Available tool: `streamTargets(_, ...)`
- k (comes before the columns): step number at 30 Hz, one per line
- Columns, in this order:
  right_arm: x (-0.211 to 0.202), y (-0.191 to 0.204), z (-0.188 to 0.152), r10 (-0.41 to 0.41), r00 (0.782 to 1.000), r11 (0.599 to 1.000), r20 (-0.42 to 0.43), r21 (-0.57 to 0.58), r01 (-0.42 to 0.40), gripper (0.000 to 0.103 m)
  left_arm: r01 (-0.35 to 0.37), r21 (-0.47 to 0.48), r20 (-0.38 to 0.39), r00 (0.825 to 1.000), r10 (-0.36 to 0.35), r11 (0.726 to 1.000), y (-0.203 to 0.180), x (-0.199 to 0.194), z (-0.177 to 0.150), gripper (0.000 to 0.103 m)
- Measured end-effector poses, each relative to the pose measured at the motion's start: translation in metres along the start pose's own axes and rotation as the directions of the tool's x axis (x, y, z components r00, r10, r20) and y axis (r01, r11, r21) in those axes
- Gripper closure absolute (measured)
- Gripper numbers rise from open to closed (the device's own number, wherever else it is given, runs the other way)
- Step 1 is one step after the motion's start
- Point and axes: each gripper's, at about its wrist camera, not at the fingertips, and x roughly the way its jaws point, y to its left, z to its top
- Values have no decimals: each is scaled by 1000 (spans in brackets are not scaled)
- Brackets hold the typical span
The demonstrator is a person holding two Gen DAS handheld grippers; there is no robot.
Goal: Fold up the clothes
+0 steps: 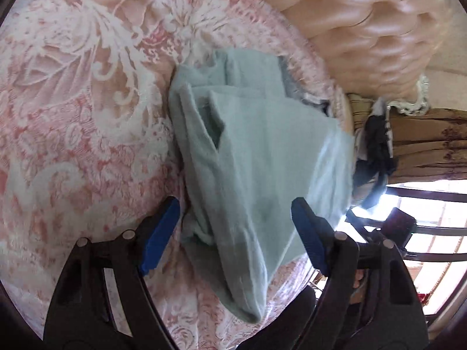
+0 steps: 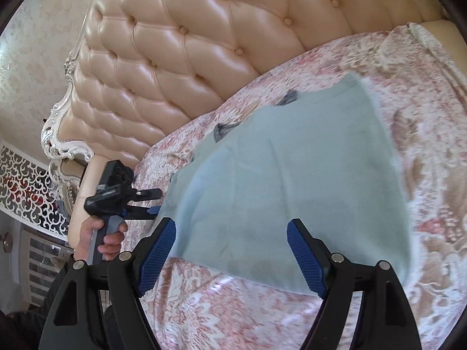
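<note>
Step in hand: you are between folds, by my reading; the pale green garment point(image 1: 262, 151) lies partly folded on the bed point(image 1: 73, 116), with layers doubled over along one side.
Garment's place: it sits on the pink patterned bedspread near the tufted headboard point(image 2: 175, 58), with a bit of grey cloth point(image 2: 287, 97) peeking out from beneath its far edge.
Left gripper point(image 1: 235, 230): your fingers stand wide apart over the garment's near end, and nothing is clamped.
Right gripper point(image 2: 232, 250): your fingers are apart too, hovering above the near hem, with nothing held.
Left hand point(image 2: 102, 236): in the right wrist view it holds its tool at the garment's side edge.
Next move: you likely need to pick an edge or corner with each gripper, close on one layer group only, and carry it across evenly.
Writing: no brand, label or lettering can be read anywhere.
</note>
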Motion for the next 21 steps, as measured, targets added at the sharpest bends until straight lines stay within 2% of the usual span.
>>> streamTargets(4, -22, -24, 4, -23, 999, 999, 32, 23, 22, 23, -91, 29, -48, 995, 92, 995, -18, 19, 2, 23)
streamTargets(7, -36, -44, 7, -40, 998, 998, 56, 54, 37, 23, -154, 3, -77, 985, 153, 988, -22, 35, 6, 24)
streamTargets(9, -43, -55, 9, -41, 997, 997, 69, 73, 36, 23, -148, 31, -68, 986, 150, 988, -28, 37, 8, 47)
streamTargets(10, -46, -59, 9, -41, 996, 996, 75, 79, 35, 23, -137, 24, -50, 989, 138, 990, -29, 33, 8, 50)
streamTargets(11, -49, -62, 10, -38, 996, 996, 79, 78, 32, 23, -121, 25, -33, 992, 122, 992, -30, 28, 7, 58)
streamTargets(15, -58, -70, 17, 3, 997, 998, 80, 60, -8, 23, -71, 52, -20, 997, 72, 996, -33, 19, 1, 71)
streamTargets(18, -56, -84, 26, 116, 992, 988, 54, 92, -121, 23, -65, 86, -7, 998, 66, 994, -35, 18, -1, 79)
streamTargets(21, -54, -101, 41, 144, 988, 981, 63, 118, -151, 19, -88, 100, 10, 996, 88, 991, -40, 20, -1, 82)
